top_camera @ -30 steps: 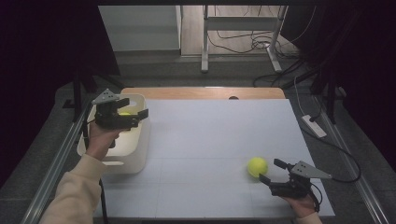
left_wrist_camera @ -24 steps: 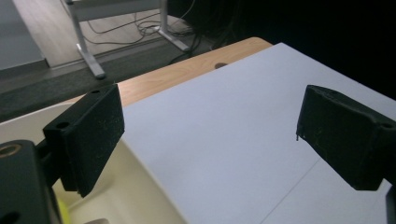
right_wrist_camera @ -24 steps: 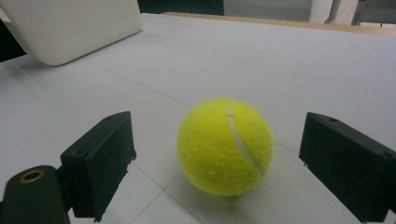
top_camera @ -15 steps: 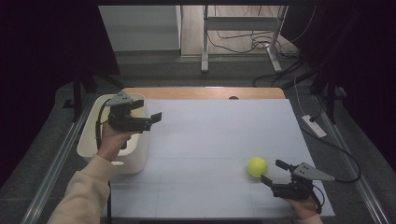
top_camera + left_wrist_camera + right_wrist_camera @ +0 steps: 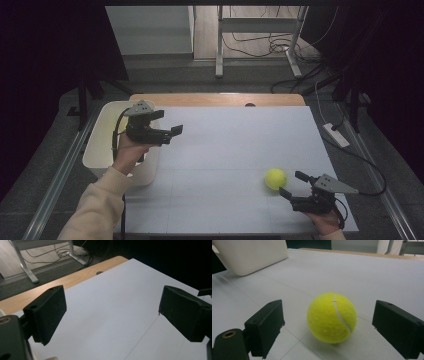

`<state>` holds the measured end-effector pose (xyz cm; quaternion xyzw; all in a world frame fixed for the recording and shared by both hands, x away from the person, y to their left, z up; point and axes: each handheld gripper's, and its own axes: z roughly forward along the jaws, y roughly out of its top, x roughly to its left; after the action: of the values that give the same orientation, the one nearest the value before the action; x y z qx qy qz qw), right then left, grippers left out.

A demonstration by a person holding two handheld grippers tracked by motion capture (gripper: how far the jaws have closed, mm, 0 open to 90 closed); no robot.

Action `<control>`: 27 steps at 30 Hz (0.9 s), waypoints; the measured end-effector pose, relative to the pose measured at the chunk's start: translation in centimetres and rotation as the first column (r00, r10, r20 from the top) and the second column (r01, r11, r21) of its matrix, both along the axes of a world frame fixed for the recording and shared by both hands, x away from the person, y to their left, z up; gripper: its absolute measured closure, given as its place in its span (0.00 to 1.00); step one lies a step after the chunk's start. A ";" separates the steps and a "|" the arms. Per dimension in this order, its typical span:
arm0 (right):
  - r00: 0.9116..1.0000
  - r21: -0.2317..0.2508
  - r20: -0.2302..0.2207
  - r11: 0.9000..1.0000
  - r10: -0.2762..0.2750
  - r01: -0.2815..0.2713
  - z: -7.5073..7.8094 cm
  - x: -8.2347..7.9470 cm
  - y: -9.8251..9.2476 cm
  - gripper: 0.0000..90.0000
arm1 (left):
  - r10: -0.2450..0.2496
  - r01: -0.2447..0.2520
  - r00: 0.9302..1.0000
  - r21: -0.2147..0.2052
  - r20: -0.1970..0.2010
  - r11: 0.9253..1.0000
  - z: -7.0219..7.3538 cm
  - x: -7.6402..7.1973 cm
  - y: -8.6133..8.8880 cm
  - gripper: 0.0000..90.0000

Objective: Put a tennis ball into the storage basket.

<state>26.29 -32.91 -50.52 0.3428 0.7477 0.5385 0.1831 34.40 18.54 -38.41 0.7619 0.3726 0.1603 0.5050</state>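
Observation:
A yellow tennis ball (image 5: 275, 178) (image 5: 332, 317) rests on the white table (image 5: 235, 145) near its front right. My right gripper (image 5: 292, 184) (image 5: 329, 312) lies low just behind the ball, open, the jaws standing wide on either side without touching it. My left gripper (image 5: 171, 135) (image 5: 112, 315) hovers open and empty above the table's left part, just past the right rim of a white bin (image 5: 102, 145) (image 5: 249, 255). The left hand and sleeve cover part of the bin's inside.
A wooden strip (image 5: 215, 99) (image 5: 75, 277) runs along the table's far edge. Metal rails (image 5: 55, 180) flank the table. On the floor lie a white power strip (image 5: 336, 135) at the right and cables and desk legs (image 5: 218, 45) beyond.
The left gripper has travelled to the right, from above the bin out over the white table, still open. The right gripper and the ball have stayed where they were.

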 end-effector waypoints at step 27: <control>1.000 0.006 0.006 1.000 0.005 -0.005 0.1 -0.1 0.0 0.11 | -0.081 0.081 0.997 0.005 -0.006 0.997 -1.0 -0.6 -3.8 0.09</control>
<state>26.23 -32.91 -50.41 0.3398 0.7463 0.5424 0.1827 33.76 14.79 -39.37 0.7782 0.3425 0.1384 0.5079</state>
